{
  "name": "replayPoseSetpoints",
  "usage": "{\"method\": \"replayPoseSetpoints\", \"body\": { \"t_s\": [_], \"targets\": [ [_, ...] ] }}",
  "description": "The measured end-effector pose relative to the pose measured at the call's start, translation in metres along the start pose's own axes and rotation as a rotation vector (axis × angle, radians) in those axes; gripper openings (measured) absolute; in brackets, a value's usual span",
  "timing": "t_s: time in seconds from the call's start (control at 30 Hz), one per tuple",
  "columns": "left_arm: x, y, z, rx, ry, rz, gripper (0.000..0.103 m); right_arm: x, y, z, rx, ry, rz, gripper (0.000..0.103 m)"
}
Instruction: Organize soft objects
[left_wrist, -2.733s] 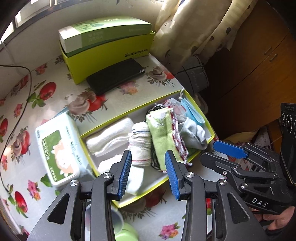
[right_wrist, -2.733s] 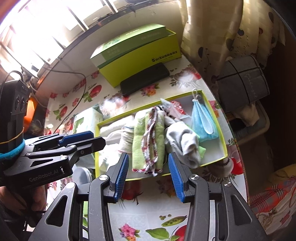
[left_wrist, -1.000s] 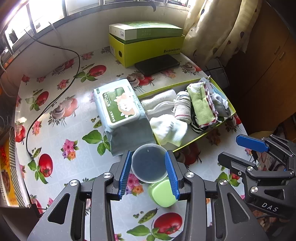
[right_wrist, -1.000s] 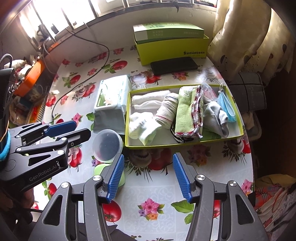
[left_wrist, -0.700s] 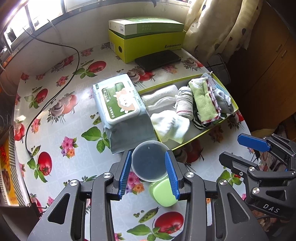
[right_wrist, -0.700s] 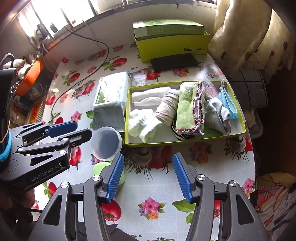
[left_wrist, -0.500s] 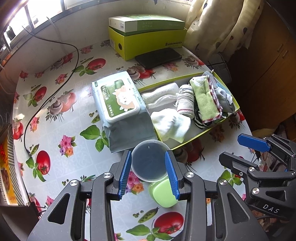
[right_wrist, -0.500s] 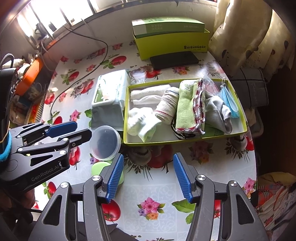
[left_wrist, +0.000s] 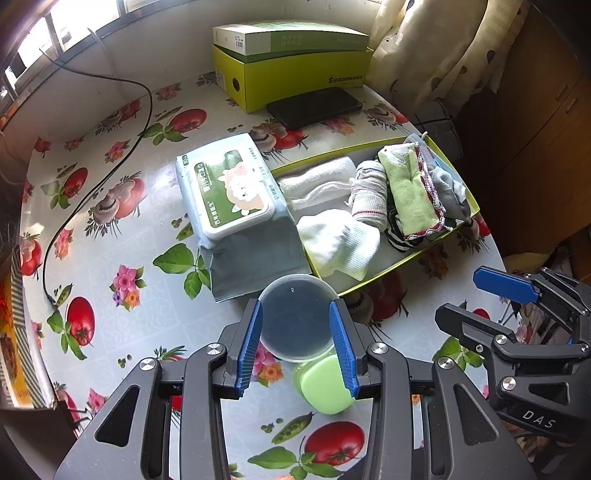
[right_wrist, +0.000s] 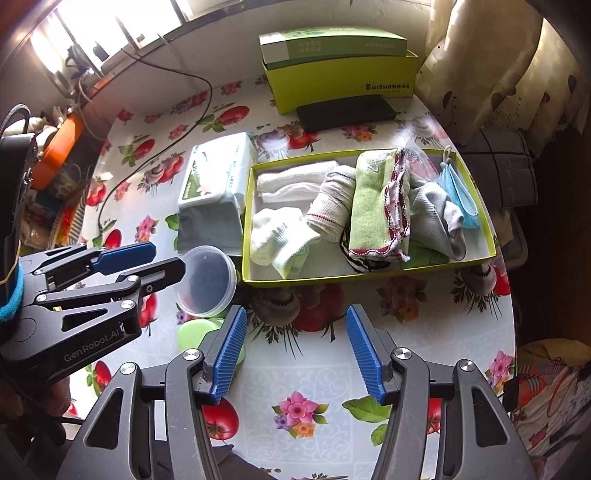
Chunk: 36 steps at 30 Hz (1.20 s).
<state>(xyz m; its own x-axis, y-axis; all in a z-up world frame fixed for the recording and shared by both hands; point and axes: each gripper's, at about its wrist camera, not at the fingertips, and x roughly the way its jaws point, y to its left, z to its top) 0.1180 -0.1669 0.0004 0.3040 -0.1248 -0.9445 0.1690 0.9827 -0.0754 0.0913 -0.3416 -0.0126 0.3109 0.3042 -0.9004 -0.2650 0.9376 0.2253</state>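
Both sets of tongs hang above the near edge of the tabletop (right_wrist: 303, 373), tilted steeply down, with the yellow-green tray (right_wrist: 369, 276) of soft goods ahead of them. From the right tongs (right_wrist: 295, 354) the tray lies straight ahead and slightly right, its long axis running across the line of the tongs; from the left tongs (left_wrist: 295, 345) it lies ahead and to the right, well apart. The right tongs are judged the nearer to the tray. The left tongs stand partly open with nothing held; the clear round tub (left_wrist: 297, 317) seen between the pads sits on the tabletop below and is not gripped. The right tongs are open wider, empty, over bare cloth. Count inside the tray: one rolled white towel (right_wrist: 295, 181), one white sock bundle (right_wrist: 277, 240), one red-striped sock roll (right_wrist: 328, 210), one green cloth with red trim (right_wrist: 373, 210), one grey sock (right_wrist: 436, 218), one blue face mask (right_wrist: 460, 195), one black-and-white striped piece part hidden beneath. Outside it: one wet-wipes pack (left_wrist: 229, 192) just left of the tray, one green soap case (left_wrist: 323, 387), one dark phone-like slab (left_wrist: 314, 107), two stacked boxes (left_wrist: 295, 62). No soft item lies loose on the tabletop; sorting appears near complete.
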Motion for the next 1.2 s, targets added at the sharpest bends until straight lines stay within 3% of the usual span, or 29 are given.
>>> {"method": "replayPoseSetpoints", "body": {
  "t_s": [1.2],
  "targets": [
    [0.0040, -0.0009, -0.0002, 0.003, 0.008, 0.004, 0.039, 0.0022, 0.0004, -0.0012, 0.001, 0.007, 0.008, 0.058]
  ]
}}
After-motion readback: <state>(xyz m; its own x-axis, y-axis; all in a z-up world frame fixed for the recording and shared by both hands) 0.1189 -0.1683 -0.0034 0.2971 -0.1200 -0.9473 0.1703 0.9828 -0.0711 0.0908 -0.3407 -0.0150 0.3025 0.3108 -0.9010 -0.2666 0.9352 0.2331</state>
